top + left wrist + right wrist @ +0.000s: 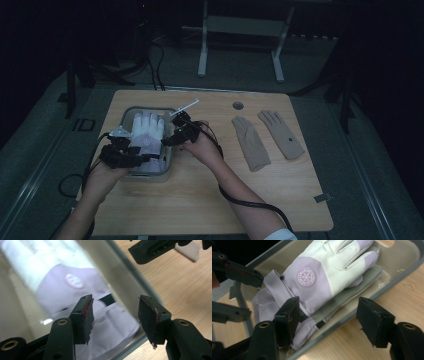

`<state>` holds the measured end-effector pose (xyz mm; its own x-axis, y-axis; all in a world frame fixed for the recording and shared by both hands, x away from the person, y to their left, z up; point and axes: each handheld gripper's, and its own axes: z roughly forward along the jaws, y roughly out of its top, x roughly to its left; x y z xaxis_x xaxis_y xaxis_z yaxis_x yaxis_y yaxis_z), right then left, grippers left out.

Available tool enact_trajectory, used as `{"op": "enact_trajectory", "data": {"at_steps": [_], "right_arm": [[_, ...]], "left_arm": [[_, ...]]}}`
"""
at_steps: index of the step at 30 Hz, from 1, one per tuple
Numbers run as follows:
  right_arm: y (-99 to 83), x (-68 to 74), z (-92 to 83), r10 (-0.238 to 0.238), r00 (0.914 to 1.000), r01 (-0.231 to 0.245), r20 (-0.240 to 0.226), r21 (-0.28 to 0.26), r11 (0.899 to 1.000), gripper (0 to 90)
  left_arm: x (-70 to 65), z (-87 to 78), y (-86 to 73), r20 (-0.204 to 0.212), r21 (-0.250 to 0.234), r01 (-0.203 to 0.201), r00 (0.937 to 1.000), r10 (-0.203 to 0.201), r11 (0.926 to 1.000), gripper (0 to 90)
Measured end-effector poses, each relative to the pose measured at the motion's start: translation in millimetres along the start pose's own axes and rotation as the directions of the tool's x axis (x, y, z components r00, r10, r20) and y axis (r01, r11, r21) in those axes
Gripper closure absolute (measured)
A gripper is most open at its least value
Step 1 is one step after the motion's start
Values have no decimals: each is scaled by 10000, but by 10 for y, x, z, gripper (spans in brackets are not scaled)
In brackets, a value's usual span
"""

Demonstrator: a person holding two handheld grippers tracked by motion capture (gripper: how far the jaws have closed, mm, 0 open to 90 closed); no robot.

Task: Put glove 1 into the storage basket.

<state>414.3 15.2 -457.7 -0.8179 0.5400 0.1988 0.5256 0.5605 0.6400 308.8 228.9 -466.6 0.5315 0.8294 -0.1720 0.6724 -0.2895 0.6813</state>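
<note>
A lilac and white glove (147, 132) lies on top of a second one inside a clear bin (150, 109) at the table's left. Its round badge (306, 277) faces up in the right gripper view. My left gripper (142, 157) hangs over the bin's near corner, open, its pads above the glove's cuff (105, 322) and the bin's wall (120, 272). My right gripper (167, 140) is at the bin's right side, open. One of its pads is over the cuff (287, 290), the other over the table outside the rim (352, 312). Nothing is pressed between either pair.
Two beige gloves (251, 142) (281, 134) lie flat side by side on the right half of the wooden table (210, 200). A round hole (238, 105) sits near the far edge. Cables trail from both grippers toward the front.
</note>
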Motion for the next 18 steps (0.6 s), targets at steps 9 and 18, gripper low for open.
{"op": "enact_trajectory", "data": {"at_steps": [9, 18], "right_arm": [[-148, -166, -258, 29, 10000, -28, 42, -423, 9991, 164], [-358, -395, -517, 15, 9994, 3, 358, -485, 9988, 156]], "left_arm": [[-260, 133, 146, 646, -568, -167, 9977, 204, 9982, 468], [-537, 267, 251, 702, -1006, -346, 9967, 418, 9943, 257]]}}
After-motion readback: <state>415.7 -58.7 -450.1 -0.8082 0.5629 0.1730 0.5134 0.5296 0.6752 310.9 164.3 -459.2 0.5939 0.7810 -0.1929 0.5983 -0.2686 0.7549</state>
